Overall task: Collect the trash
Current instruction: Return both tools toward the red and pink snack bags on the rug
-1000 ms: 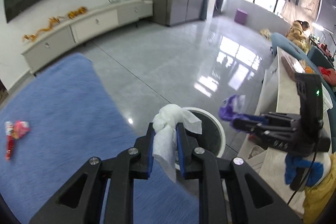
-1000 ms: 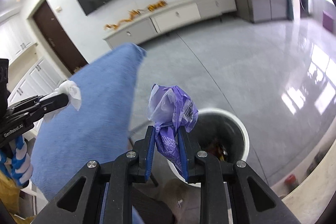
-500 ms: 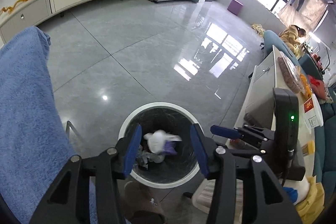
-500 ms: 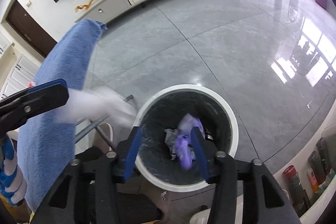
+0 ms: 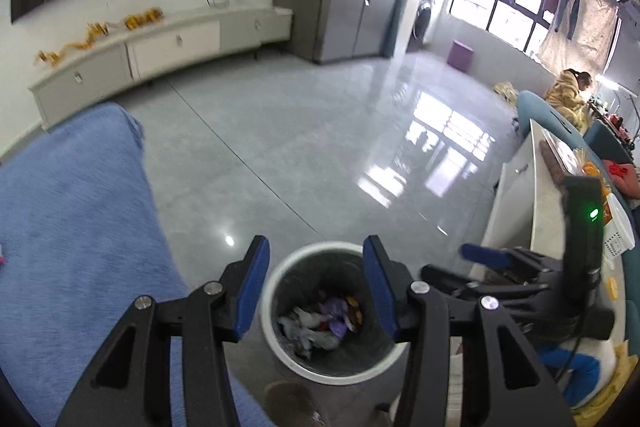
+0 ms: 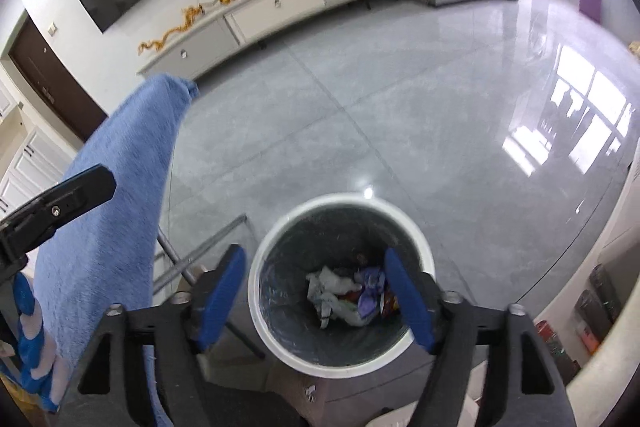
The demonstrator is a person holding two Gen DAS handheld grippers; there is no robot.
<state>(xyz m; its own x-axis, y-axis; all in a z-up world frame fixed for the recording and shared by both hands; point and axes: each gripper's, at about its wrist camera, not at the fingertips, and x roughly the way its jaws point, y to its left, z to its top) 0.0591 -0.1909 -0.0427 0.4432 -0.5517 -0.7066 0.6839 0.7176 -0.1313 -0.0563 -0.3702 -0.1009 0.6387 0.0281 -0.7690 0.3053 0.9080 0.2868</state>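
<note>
A round white-rimmed trash bin [image 5: 276, 343] stands on the grey floor below both grippers; it also shows in the right wrist view [image 6: 256, 303]. Inside lie a white tissue [image 6: 330, 287], a purple wrapper [image 6: 370, 293] and other scraps; the tissue [image 5: 298, 327] and purple wrapper [image 5: 336, 311] show in the left wrist view too. My left gripper [image 5: 316, 283] is open and empty above the bin. My right gripper [image 6: 316, 297] is open and empty above the bin. The right gripper [image 5: 484, 255] shows at the right of the left wrist view.
A blue cloth-covered table [image 5: 68, 227] lies to the left of the bin, with metal legs [image 6: 200, 251] beside it. A white counter [image 5: 536, 195] stands at the right. A long white cabinet [image 6: 272, 11] lines the far wall. Glossy floor [image 6: 400, 131] stretches ahead.
Both grippers opened over the bin: the left let go of the white tissue, the right of the purple wrapper. Both pieces now lie in the bin. The views have tilted up a little.
</note>
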